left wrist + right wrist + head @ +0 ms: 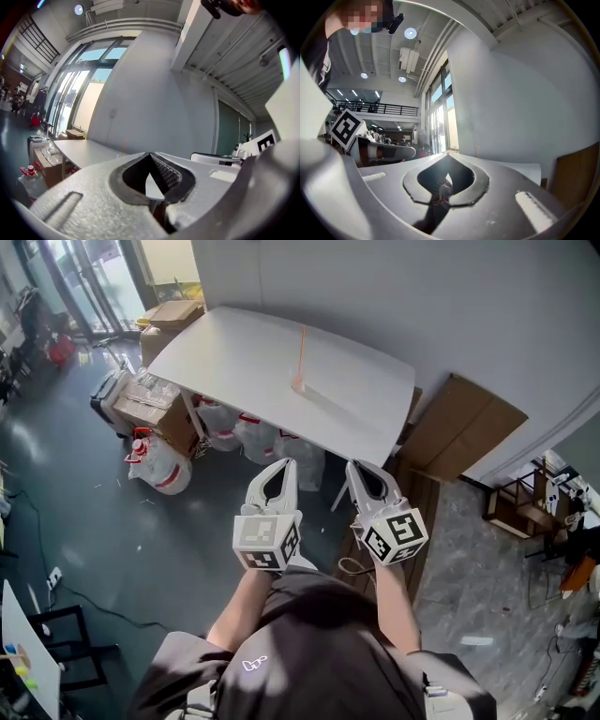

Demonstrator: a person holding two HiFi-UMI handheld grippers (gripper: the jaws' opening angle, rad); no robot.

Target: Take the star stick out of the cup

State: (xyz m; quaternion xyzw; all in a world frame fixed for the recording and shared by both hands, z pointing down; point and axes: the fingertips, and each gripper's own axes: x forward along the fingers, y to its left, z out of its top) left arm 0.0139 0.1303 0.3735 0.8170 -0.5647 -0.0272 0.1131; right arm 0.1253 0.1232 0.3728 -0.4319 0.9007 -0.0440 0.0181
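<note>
A thin orange stick [301, 352] stands upright in a small clear cup [298, 385] on the white table [234, 362], near its far side. I cannot make out the stick's star end. Both grippers hang close to the person's body, short of the table's near edge and well away from the cup. The left gripper [281, 463] is shut with nothing in it, and so is the right gripper [354, 465]. From the left gripper view the stick [124, 144] shows far off above the closed jaw tips [150, 153]. The right gripper view shows the stick [478, 149] beyond its closed tips [447, 153].
Under the table stand large water jugs [165, 468] and cardboard boxes [150, 404]. Another box [173, 313] sits beyond the table's far left corner. Brown boards [464, 427] lean against the wall at the right. A black chair [66, 638] and a cable lie on the floor at the lower left.
</note>
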